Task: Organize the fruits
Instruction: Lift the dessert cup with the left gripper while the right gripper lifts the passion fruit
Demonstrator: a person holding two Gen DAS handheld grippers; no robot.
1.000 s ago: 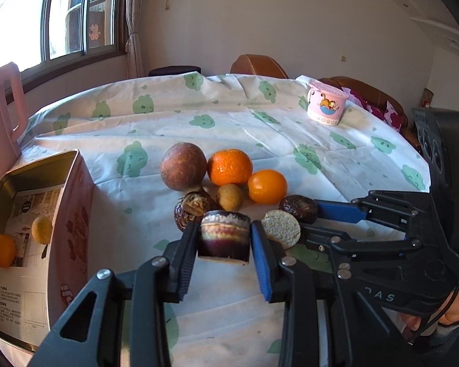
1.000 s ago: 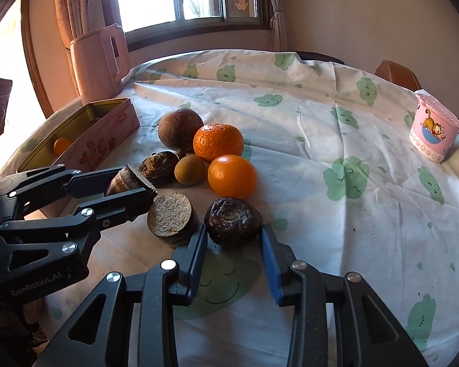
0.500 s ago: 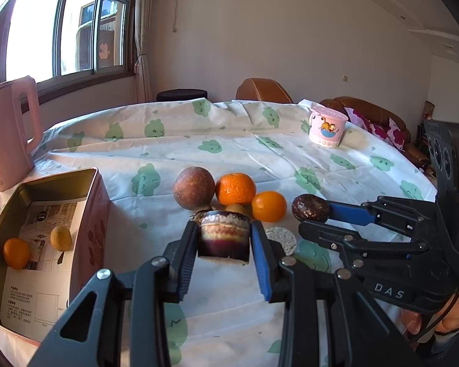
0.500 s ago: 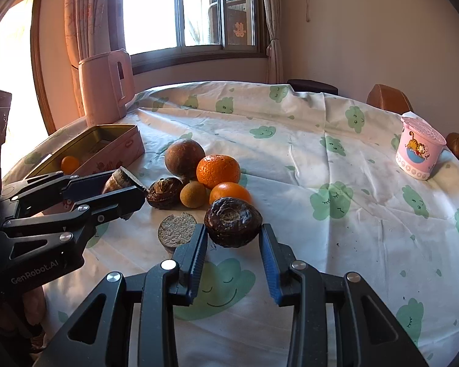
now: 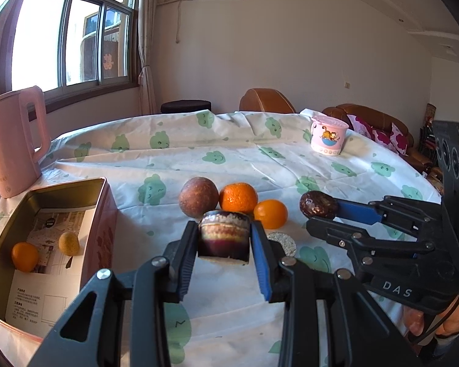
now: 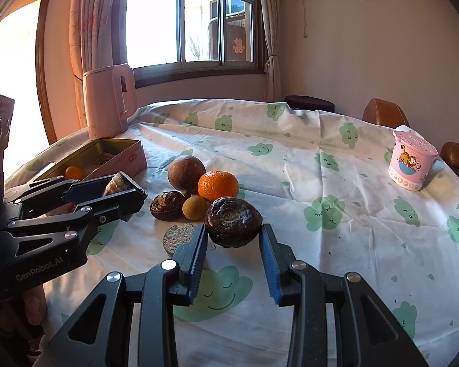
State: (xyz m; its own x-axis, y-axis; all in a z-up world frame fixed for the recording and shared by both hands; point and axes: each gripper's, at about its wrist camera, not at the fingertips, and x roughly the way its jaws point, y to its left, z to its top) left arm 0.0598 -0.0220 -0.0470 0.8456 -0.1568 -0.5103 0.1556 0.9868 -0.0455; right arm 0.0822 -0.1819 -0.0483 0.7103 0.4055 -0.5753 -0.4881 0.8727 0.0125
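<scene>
Both tongs loaded, mid-carry above the round worktop with white cloth printed with green clouds (image 5: 229,159). Left tongs (image 5: 225,243) clamped on a cut dark-purple fruit half with pale layered rim (image 5: 224,237); right tongs (image 6: 233,243) clamped on a wrinkled dark-brown round fruit (image 6: 233,221). Both pieces look clear of the cloth. Open pink rectangular tin box (image 5: 102,214) sits to the left, already holding a small orange fruit (image 5: 24,256) and a small yellowish fruit (image 5: 69,243). Loose on the cloth: brown round fruit (image 5: 198,196), two oranges, another cut half. Next likely: swing left tongs over the tin, lower, release, avoiding the tin wall.
</scene>
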